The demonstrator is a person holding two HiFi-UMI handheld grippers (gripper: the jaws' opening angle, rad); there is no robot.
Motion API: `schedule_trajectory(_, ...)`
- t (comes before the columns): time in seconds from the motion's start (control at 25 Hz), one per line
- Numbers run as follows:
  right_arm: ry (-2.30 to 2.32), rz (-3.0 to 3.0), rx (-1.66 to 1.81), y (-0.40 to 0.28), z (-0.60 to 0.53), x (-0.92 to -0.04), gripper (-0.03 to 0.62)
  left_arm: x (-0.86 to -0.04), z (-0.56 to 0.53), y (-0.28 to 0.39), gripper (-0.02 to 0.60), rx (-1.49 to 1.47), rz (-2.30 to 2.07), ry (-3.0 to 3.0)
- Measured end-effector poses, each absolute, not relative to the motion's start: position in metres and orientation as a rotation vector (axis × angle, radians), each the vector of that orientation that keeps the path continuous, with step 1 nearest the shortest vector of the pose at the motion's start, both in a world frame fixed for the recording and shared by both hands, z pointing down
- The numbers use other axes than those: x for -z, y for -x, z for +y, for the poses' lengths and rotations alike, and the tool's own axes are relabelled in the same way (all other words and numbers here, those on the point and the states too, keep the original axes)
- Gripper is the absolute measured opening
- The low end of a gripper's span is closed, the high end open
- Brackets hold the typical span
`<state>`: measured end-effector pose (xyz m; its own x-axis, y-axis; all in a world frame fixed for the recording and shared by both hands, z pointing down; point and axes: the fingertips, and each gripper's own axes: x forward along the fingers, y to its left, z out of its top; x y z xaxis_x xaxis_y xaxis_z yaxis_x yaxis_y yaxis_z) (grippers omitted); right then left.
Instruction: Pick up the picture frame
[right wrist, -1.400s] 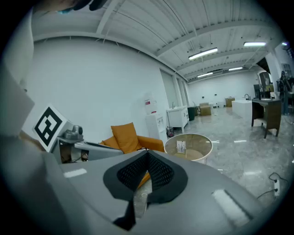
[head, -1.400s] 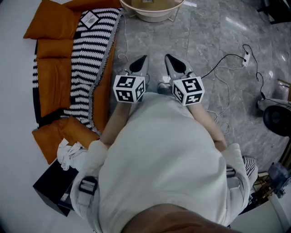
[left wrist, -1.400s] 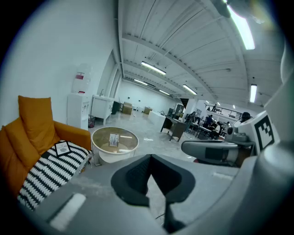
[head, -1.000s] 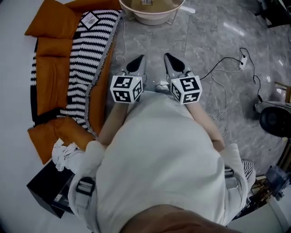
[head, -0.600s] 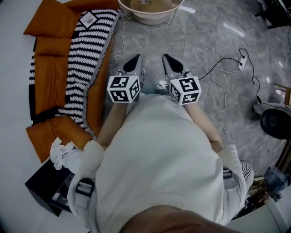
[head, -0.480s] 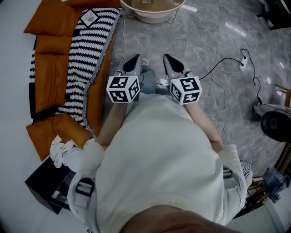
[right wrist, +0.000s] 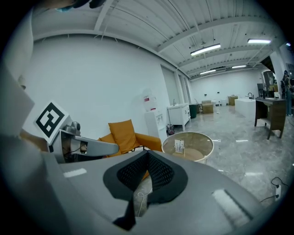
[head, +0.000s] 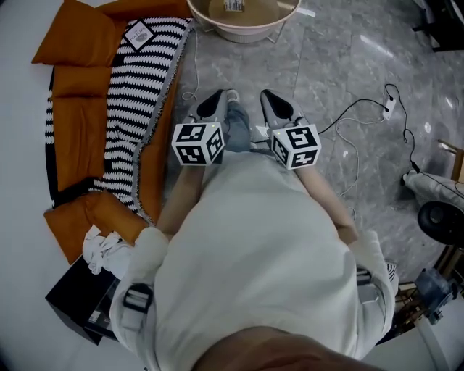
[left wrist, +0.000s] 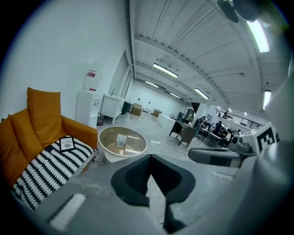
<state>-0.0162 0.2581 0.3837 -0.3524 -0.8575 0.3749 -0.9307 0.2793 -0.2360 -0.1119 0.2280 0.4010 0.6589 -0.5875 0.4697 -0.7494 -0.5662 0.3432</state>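
A small black picture frame [head: 140,32] lies on a black-and-white striped blanket [head: 134,101] over the orange sofa [head: 76,109]; the left gripper view shows the picture frame [left wrist: 67,143] at the left. My left gripper [head: 215,103] and right gripper [head: 272,101] are held side by side in front of the person's body, over the grey floor and well short of the frame. Both are shut with nothing between the jaws. From their own cameras, the left gripper [left wrist: 148,159] and right gripper [right wrist: 146,155] point toward a round table.
A round glass-topped table [head: 210,19] with a small upright card [head: 233,6] stands ahead. White cables [head: 348,116] and a power strip [head: 392,109] lie on the floor at right, near a fan [head: 441,215]. A black box [head: 76,301] with white cloth [head: 105,250] sits lower left.
The person has stepped forward: a jeans leg and shoe now show between the grippers. Both grippers shifted slightly forward and down and stayed shut.
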Motion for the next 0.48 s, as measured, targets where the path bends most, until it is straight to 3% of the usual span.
schedule_trajectory(0.48,-1.697,-2.328,-0.647,-0.009,0.133,-0.381,0.000,-0.408,0.106,0.075,-0.002,-0.485,-0.952,-2.365)
